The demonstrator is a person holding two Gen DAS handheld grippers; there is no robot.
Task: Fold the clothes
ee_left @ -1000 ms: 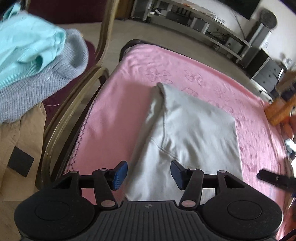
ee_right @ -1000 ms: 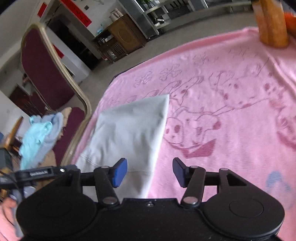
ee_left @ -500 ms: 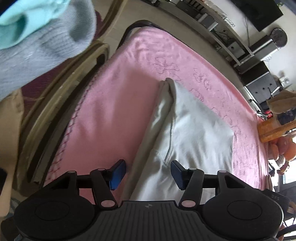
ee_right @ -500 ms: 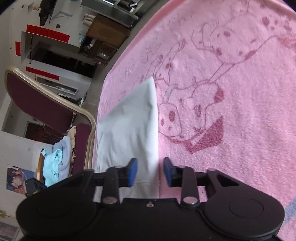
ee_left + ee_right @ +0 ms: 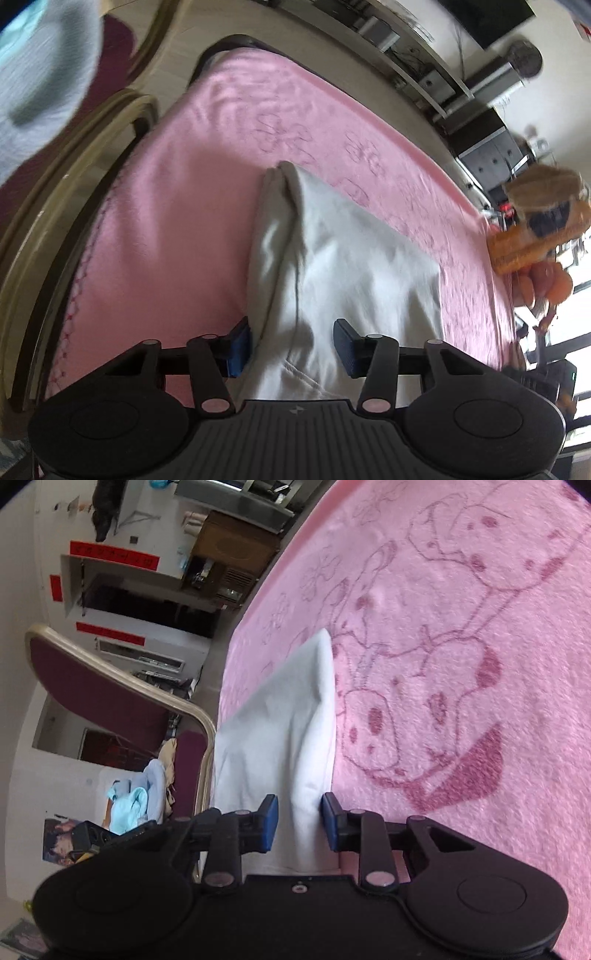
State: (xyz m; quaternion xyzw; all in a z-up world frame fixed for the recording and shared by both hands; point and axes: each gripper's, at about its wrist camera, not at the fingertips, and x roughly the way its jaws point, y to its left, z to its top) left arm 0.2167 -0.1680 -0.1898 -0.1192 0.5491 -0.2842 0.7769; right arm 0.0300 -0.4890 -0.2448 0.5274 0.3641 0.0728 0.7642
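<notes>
A pale grey-white folded garment (image 5: 343, 258) lies on a pink blanket (image 5: 177, 206) that covers the table. My left gripper (image 5: 291, 347) is open, its blue pads either side of the garment's near left corner, the left pad touching the folded edge. In the right wrist view the same garment (image 5: 280, 716) runs away from me. My right gripper (image 5: 299, 823) has its jaws partly closed around the garment's near right edge, with cloth between the pads and a gap still showing.
A maroon chair with a gold frame (image 5: 110, 694) stands at the table's left edge, with blue and grey clothes (image 5: 136, 797) piled on it. Orange objects (image 5: 532, 243) sit at the blanket's far right. A pink cartoon print (image 5: 443, 701) covers the blanket.
Both grippers have moved down and in onto the garment's near edge. The right jaws have narrowed around the cloth. The left gripper has shifted so cloth lies between its pads.
</notes>
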